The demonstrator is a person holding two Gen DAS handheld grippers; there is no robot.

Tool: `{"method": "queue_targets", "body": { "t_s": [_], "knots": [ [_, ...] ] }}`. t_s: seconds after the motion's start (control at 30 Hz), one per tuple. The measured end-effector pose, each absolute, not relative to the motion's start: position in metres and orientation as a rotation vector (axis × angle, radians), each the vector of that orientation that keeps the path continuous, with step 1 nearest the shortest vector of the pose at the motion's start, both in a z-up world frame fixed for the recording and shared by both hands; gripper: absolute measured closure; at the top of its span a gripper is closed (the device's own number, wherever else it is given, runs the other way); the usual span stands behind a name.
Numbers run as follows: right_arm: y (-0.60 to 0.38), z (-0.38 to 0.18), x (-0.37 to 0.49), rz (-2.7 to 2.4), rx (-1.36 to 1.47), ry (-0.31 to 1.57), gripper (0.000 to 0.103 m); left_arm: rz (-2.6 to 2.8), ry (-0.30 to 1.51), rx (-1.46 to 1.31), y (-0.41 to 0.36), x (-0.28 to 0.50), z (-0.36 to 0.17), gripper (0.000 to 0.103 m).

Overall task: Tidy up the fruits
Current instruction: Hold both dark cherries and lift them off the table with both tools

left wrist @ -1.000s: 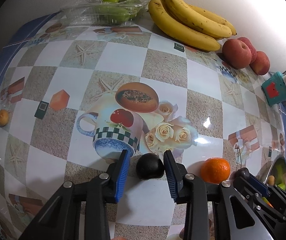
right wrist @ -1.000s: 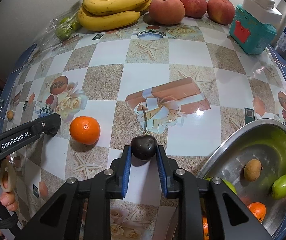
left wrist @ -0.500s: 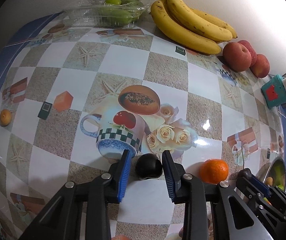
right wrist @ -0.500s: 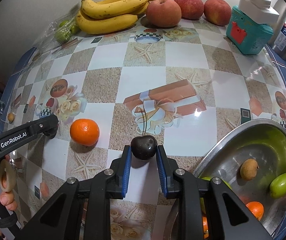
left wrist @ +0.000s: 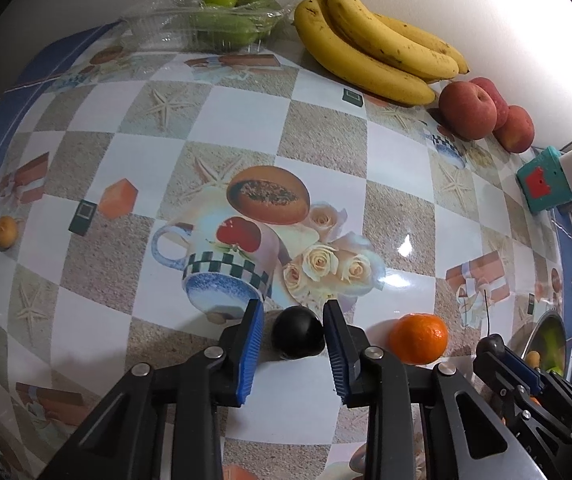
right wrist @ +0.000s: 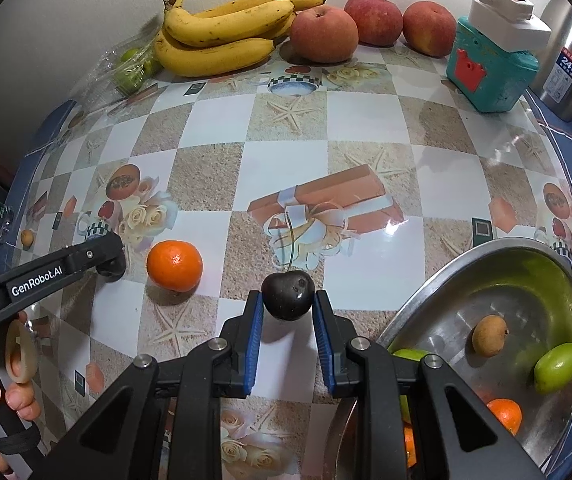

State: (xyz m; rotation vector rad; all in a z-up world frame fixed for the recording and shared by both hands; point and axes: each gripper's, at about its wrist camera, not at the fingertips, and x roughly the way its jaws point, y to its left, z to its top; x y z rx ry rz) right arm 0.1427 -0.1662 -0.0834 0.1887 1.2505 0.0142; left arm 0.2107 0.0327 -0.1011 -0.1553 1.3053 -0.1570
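Holding green and orange fruits, steel bowl [right wrist: 446,264].

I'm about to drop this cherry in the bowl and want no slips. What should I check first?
1. Right gripper shut on the stemmed cherry: ok.
2. Metal bowl close beside it, with bare room inside: ok.
3. Left gripper gripping the second cherry: not ok, a gap shows at one pad.
4. Orange apart from the left gripper: ok.
5. Second cherry has a stem: cannot tell.
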Motion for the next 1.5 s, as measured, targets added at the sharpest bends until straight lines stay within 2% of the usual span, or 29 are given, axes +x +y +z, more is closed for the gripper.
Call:
{"method": "queue_targets", "body": {
  "t_s": [0.27,0.37,0.8,0.87,1.4,1.5],
  "knots": [
    [-0.167,-0.083,0.143,0.013,0.193,1.252,0.077,-0.156,1.309,-0.163,0.033,0.21,-0.101,0.07],
    [-0.167,-0.083,0.143,0.013,0.193,1.25,0.077,-0.155,1.305,-0.175,0.034,0.21,-0.1,0.076],
    [-0.167,-0.083,0.143,0.009,0.194,1.249,0.077,-0.156,1.3,-0.196,0.039,0.208,-0.095,0.077],
    [-0.168,-0.083,0.143,0.008,0.197,1.247,0.077,-0.161,1.292,-0.202,0.04,0.208,-0.092,0.081],
    [-0.171,-0.081,0.14,0.004,0.209,1.243,0.077,-0.162,1.272,-0.307,0.055,0.209,-0.083,0.079],
    [-0.17,-0.081,0.14,0.005,0.208,1.244,0.077,-0.166,1.278,-0.304,0.055,0.21,-0.086,0.075]
  ]
}}
